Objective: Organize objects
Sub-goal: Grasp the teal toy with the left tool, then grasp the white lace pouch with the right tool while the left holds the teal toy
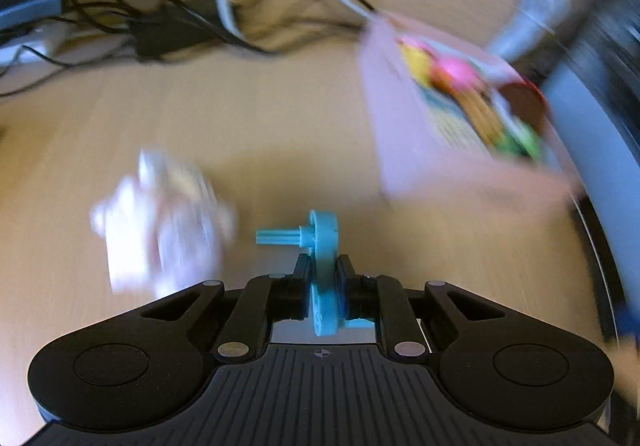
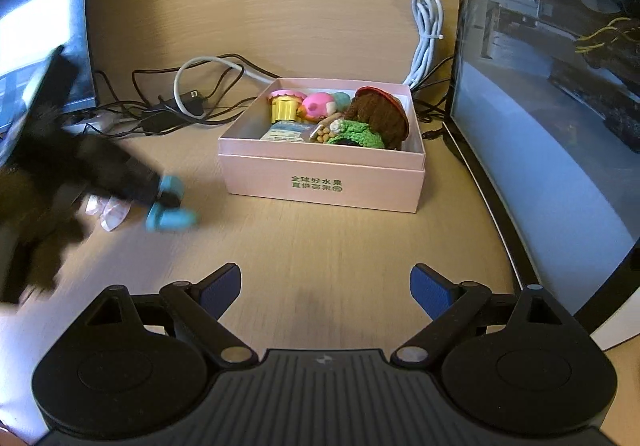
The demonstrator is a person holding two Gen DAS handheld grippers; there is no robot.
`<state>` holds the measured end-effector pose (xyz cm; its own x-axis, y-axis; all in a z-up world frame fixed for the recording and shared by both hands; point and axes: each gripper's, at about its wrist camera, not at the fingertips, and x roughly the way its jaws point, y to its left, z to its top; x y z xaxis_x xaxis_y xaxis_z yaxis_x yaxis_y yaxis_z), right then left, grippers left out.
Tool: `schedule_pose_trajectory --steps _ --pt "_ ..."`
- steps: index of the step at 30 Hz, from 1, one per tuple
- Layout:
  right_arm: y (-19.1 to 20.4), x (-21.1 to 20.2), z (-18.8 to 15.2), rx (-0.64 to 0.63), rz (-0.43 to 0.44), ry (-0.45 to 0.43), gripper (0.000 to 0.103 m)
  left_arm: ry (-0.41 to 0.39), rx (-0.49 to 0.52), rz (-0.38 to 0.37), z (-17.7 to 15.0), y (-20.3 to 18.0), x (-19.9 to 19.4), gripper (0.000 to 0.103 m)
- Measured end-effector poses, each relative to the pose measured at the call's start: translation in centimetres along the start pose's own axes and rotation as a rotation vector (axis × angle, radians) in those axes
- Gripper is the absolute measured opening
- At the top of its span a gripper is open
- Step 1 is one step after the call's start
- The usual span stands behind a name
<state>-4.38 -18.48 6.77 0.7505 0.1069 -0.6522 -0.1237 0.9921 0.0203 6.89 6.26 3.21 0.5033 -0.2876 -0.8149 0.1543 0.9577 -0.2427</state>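
The blue disc-and-peg part (image 1: 323,266) is pinched edge-on in the left gripper (image 1: 323,274), its jaws pressed on the disc, low over the desk (image 2: 320,246). A crumpled pale wrapper (image 1: 160,230) lies just beside it. The pink box (image 2: 324,182) of trinkets sits near, with bare wood between. The right gripper (image 2: 325,290) hangs with jaws spread, empty. A computer case (image 2: 540,126) bounds the desk's right edge; cables (image 2: 180,102) lie behind.
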Motion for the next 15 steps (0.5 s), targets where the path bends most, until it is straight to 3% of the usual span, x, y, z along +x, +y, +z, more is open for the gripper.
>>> schedule_pose_trajectory --steps 5,9,11,15 --pt "0.8 1.1 1.0 -0.019 0.085 0.012 0.092 0.038 0.078 -0.057 -5.7 -0.9 -3.7 0.016" --pt "3.1 2.8 2.7 -0.044 0.242 0.054 0.092 0.012 0.082 0.022 -8.0 0.0 -5.8 0.017" --pt "5.0 3.9 3.6 -0.070 0.329 0.074 0.092 -0.012 0.044 0.071 -8.6 1.2 -6.5 0.018" --pt "9.9 6.8 5.6 -0.194 0.425 0.093 0.092 -0.024 -0.070 0.092 -8.8 3.1 -7.4 0.019"
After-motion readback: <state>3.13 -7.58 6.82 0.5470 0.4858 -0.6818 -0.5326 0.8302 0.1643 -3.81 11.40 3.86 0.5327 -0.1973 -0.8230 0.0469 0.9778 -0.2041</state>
